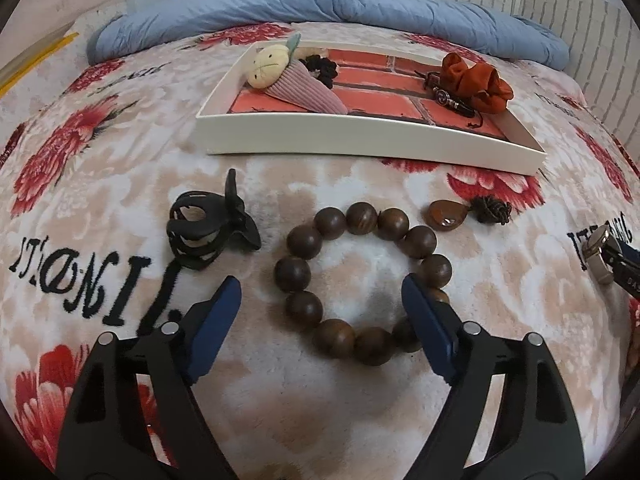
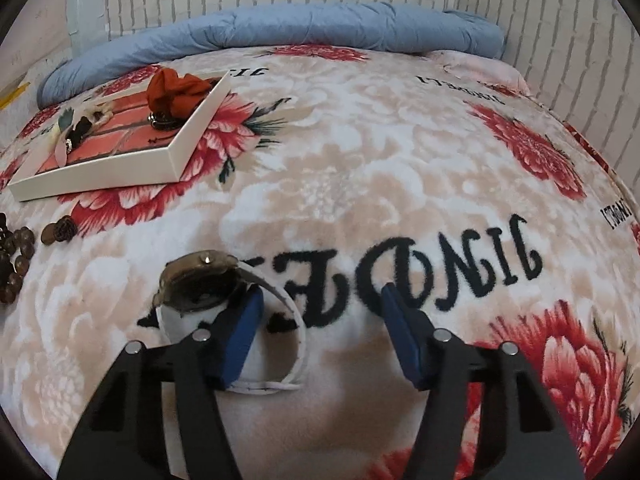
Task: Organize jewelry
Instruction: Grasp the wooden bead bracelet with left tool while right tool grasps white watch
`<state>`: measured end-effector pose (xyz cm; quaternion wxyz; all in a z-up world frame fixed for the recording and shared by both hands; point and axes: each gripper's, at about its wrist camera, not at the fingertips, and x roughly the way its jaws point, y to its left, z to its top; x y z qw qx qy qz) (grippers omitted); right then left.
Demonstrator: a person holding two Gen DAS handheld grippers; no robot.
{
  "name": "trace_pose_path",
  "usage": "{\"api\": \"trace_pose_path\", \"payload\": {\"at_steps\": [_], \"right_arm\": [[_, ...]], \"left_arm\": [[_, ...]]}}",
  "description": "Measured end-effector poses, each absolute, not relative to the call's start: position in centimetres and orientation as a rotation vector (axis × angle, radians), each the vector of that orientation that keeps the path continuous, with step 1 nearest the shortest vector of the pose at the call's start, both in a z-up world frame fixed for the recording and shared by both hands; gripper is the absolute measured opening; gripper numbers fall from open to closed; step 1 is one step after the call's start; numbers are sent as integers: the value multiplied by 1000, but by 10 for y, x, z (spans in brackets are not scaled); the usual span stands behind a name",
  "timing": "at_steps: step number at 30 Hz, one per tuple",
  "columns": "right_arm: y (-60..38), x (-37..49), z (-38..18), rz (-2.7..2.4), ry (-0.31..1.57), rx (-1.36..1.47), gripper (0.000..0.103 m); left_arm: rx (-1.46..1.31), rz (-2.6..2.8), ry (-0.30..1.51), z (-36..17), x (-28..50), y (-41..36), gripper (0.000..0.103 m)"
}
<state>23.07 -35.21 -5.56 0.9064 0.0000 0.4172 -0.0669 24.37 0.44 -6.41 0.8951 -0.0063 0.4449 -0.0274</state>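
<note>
Blue pads line the fingers of both grippers, and neither pair is pressing on anything. The left gripper (image 1: 322, 300) stands parted over the wooden bead bracelet (image 1: 360, 280): its right finger sits over the right side of the ring, near the beads there, while its left finger lies outside the ring, on bare blanket (image 1: 340, 420). Closing from here, the fingers would likely gather the left half of the ring, yet round beads can roll out from between flat pads, and the elastic loop may squash and spring free. The black hair claw (image 1: 208, 232) lies just beside the left finger and could be nudged or snagged.

The right gripper (image 2: 320, 308) is also parted. Its left finger reaches inside the pale loop of the watch (image 2: 200, 280) strap, the watch face lying just beyond that fingertip; the right finger rests outside the loop, over the black lettering. A close would pinch only the thin strap, so the heavy face may swing or tip the watch out.

Soft plush under both pieces gives way, so a pad could catch the pile.

Farther off, the white tray (image 1: 360, 142) sits toward the bed's far edge, already holding a rust scrunchie (image 1: 476, 78) and a plush clip (image 1: 280, 76).
</note>
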Motion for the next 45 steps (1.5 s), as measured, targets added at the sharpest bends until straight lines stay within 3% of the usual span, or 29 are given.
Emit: {"api": "trace_pose_path", "payload": {"at_steps": [5, 11, 15, 19, 26, 38, 45], "right_arm": [[-347, 231, -56, -96, 862, -8, 40], [-348, 232, -56, -83, 865, 4, 39], [-349, 232, -56, -82, 866, 6, 39], [-348, 231, -56, -80, 866, 7, 38], [-345, 232, -58, -47, 869, 4, 25], [-345, 228, -51, -23, 852, 22, 10], [-347, 219, -35, -28, 800, 44, 8]], "left_arm": [[-19, -71, 932, -66, 246, 3, 75], [-16, -64, 949, -70, 253, 4, 67], [-3, -44, 942, -69, 254, 7, 52], [-13, -40, 942, -68, 256, 13, 44], [23, -29, 931, -68, 257, 10, 26], [19, -41, 918, -65, 253, 11, 20], [15, -58, 880, -57, 245, 9, 18]]}}
